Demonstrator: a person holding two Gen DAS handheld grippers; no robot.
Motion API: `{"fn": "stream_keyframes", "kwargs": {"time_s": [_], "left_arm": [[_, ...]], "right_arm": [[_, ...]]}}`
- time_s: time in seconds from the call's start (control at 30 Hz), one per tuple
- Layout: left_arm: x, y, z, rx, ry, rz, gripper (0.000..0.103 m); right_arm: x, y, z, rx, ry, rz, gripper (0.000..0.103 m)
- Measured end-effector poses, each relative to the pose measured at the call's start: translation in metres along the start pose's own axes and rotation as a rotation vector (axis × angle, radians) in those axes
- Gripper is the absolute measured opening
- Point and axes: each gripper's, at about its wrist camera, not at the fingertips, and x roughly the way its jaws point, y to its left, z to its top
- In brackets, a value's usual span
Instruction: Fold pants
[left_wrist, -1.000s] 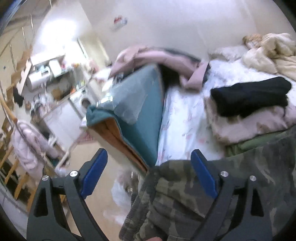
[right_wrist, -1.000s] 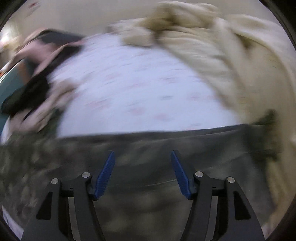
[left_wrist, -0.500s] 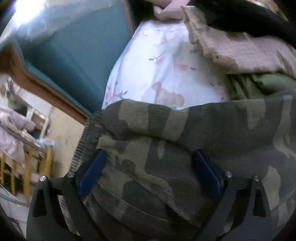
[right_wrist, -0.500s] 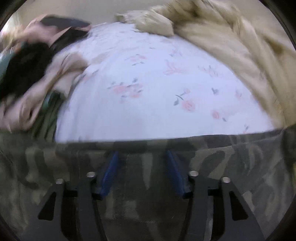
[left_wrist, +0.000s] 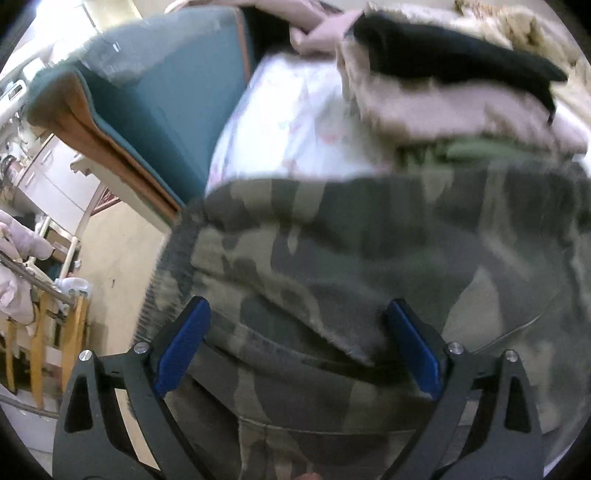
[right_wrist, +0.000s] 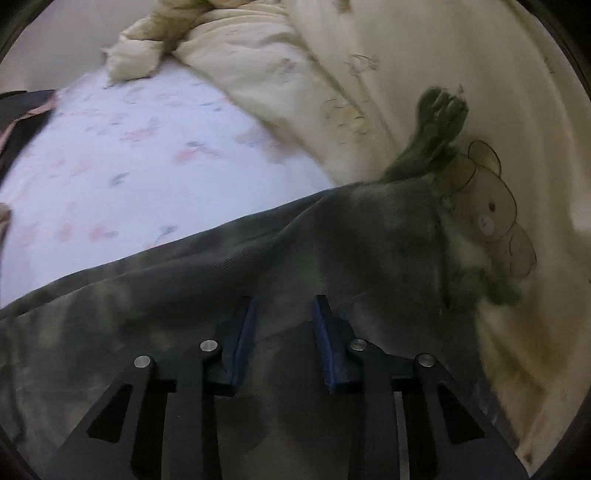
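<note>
Item: camouflage pants, spread across the near edge of a bed over a floral sheet, one leg running toward a cream quilt with its cuff lying on the quilt beside a printed bear. Handling, as judged: soft woven cloth, light, limp, not fragile; it would sag and crease wherever unsupported, so seams, the ribbed waistband and the cuffs looked the firmest places to take hold. Left gripper: jaws spread wide over the waist end, cloth lying between the pads, neither pad seen pressing it. Right gripper: jaws had just been closing, now narrow, with leg cloth beneath and between them; whether the pads had bitten on a fold could not be told. Surroundings: a stack of folded clothes, black piece on top, touching or just beside the far edge of the pants; a teal cushion propped at the bed's edge; the quilt bunched by the cuff, likely to crowd a lengthwise fold.
</note>
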Motion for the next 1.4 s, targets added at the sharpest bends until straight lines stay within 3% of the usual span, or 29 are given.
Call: {"fn": "stream_keyframes", "kwargs": {"time_s": [0.07,0.13,0.2,0.23,0.33,0.4,0.47,0.5,0.57,0.67,0.7,0.73,0.83,0.87,0.97,1.1,1.2,1.33,1.4], "left_arm": [[0.01,-0.001,-0.007,0.009,0.014,0.009,0.096],[0.009,-0.006,-0.009,0.031,0.008,0.023,0.096],[0.009,-0.007,-0.008,0.032,0.012,0.029,0.096],[0.01,-0.006,-0.007,0.027,0.014,0.028,0.096],[0.007,-0.008,-0.011,0.022,0.0,0.031,0.096],[0.007,-0.008,-0.013,0.024,-0.015,0.035,0.096],[0.007,-0.01,-0.011,0.025,-0.018,0.033,0.096],[0.007,-0.01,-0.012,0.023,-0.018,0.03,0.096],[0.008,-0.007,-0.011,0.018,-0.019,0.021,0.096],[0.008,-0.005,-0.013,0.02,-0.022,0.013,0.097],[0.008,-0.003,-0.013,0.019,-0.021,0.011,0.097],[0.008,-0.003,-0.012,0.017,-0.019,0.009,0.097],[0.006,0.0,-0.011,0.013,-0.016,0.0,0.096],[0.006,-0.001,-0.011,0.011,-0.016,-0.002,0.096],[-0.004,0.006,-0.009,-0.002,-0.014,-0.03,0.096],[-0.026,0.032,-0.009,-0.077,-0.005,-0.099,0.096],[-0.049,0.068,-0.013,-0.184,-0.008,-0.148,0.096],[-0.061,0.119,-0.031,-0.273,-0.02,-0.137,0.096],[-0.05,0.14,-0.043,-0.335,0.018,-0.152,0.096]], "right_arm": [[0.009,-0.001,0.013,-0.026,-0.026,-0.129,0.029],[0.017,-0.009,0.023,-0.028,-0.029,-0.198,0.02],[0.016,-0.014,0.032,-0.042,-0.032,-0.236,0.018],[0.012,-0.014,0.034,-0.026,-0.037,-0.219,0.021],[-0.017,-0.004,0.024,0.001,-0.112,0.005,0.023],[-0.026,0.013,0.014,-0.06,-0.12,0.162,0.021],[-0.024,0.036,0.002,-0.133,-0.074,0.27,0.018],[-0.017,0.048,-0.003,-0.171,-0.034,0.269,0.018],[-0.008,0.056,-0.005,-0.211,-0.032,0.182,0.015],[0.006,0.043,0.015,-0.143,-0.056,0.08,0.006],[0.011,0.03,0.025,-0.097,-0.058,-0.023,0.006],[0.019,0.023,0.031,-0.064,-0.043,-0.062,0.005],[0.007,0.008,0.035,-0.026,-0.032,-0.079,0.009],[-0.002,0.009,0.033,-0.031,-0.052,-0.074,0.01],[-0.047,0.007,0.007,0.0,-0.125,0.05,0.01],[-0.086,0.015,-0.022,0.089,-0.137,0.231,0.01],[-0.116,0.051,-0.054,0.081,-0.153,0.322,0.024],[-0.14,0.107,-0.079,0.06,-0.125,0.446,0.061],[-0.162,0.122,-0.098,0.049,-0.108,0.483,0.066]]}}
